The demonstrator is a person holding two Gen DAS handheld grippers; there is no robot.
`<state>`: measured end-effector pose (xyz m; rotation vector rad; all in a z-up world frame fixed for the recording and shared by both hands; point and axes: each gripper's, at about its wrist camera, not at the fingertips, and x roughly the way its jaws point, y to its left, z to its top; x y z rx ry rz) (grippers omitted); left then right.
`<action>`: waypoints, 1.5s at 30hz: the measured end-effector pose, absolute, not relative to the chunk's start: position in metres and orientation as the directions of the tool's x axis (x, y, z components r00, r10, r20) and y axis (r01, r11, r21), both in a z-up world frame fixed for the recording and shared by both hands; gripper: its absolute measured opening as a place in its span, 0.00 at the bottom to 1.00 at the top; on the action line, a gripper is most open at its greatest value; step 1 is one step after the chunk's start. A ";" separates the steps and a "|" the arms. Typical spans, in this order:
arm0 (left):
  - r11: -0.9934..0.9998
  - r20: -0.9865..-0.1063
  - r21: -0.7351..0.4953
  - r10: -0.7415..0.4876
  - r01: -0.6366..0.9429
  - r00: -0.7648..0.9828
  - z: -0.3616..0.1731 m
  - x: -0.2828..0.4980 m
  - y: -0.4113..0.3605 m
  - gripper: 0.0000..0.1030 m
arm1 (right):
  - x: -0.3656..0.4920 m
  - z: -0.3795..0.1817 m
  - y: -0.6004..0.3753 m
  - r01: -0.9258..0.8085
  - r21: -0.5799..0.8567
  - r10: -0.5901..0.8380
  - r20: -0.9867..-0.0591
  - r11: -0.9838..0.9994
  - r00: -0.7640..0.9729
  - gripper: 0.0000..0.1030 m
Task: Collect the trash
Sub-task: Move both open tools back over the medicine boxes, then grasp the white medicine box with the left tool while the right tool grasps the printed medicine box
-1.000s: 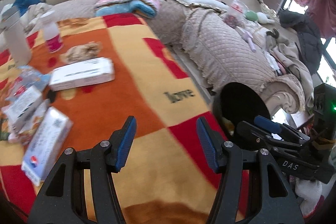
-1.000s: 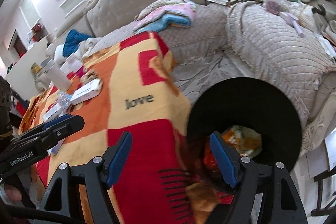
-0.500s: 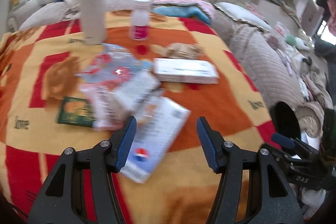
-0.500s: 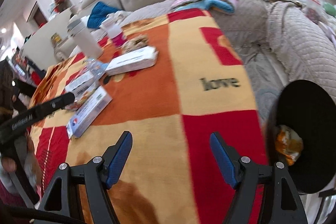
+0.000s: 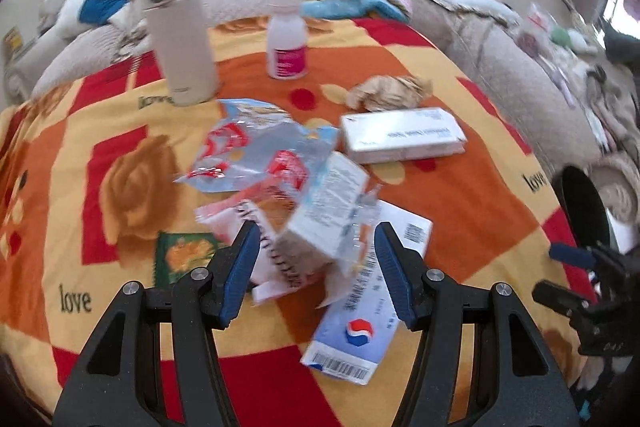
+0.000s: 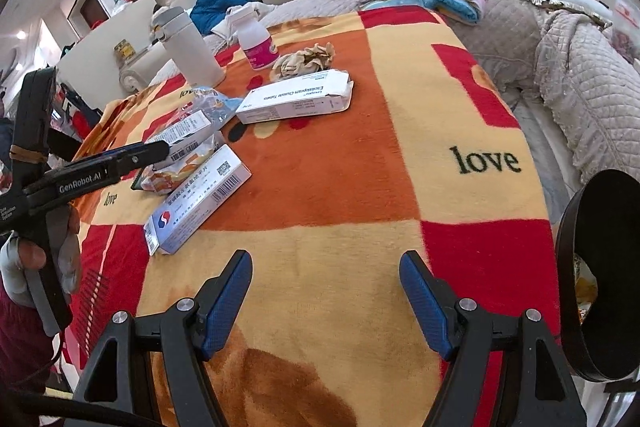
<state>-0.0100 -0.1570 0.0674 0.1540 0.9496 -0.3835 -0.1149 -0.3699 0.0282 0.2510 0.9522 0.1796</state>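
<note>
My left gripper (image 5: 316, 263) is open and empty, just above a heap of trash: a small white box (image 5: 328, 211) wrapped in clear plastic, a crumpled foil wrapper (image 5: 256, 151) and a long blue-and-white box (image 5: 368, 299). A white medicine box (image 5: 402, 139) and a crumpled brown paper (image 5: 388, 91) lie farther back. My right gripper (image 6: 326, 291) is open and empty over bare blanket near the front edge. The black trash bin (image 6: 600, 275) stands at the table's right side, with some trash inside. The left gripper also shows in the right wrist view (image 6: 156, 151).
An orange, red and yellow blanket (image 6: 360, 167) covers the table. A tall white flask (image 5: 180, 31) and a white bottle with a pink label (image 5: 286, 41) stand at the back. A beige sofa (image 6: 580, 75) with folded blankets runs behind and to the right.
Both grippers swung left from the bin toward the trash on the table. The left gripper has come closer over the heap. Both stayed open.
</note>
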 end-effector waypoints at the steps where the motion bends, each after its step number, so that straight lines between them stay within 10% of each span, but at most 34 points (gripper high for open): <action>1: 0.922 -0.817 -0.018 -0.237 0.388 0.526 0.066 -0.009 -0.160 0.57 | -0.114 0.027 -0.370 -0.040 0.294 0.264 -0.781 0.955 0.566 0.72; 7: 0.920 -0.835 -0.011 -0.223 0.391 0.503 0.057 0.007 -0.168 0.36 | -0.110 0.026 -0.362 -0.055 0.298 0.277 -0.783 0.953 0.557 0.72; 35: 0.952 -0.772 -0.230 -0.304 0.201 0.558 0.075 -0.038 -0.062 0.31 | -0.027 0.010 -0.213 -0.133 0.180 0.223 -0.835 0.975 0.504 0.82; 45: 0.946 -0.796 -0.276 -0.324 0.170 0.511 0.054 -0.076 -0.048 0.30 | -0.075 0.013 -0.278 -0.213 0.099 0.192 -0.859 0.972 0.475 0.70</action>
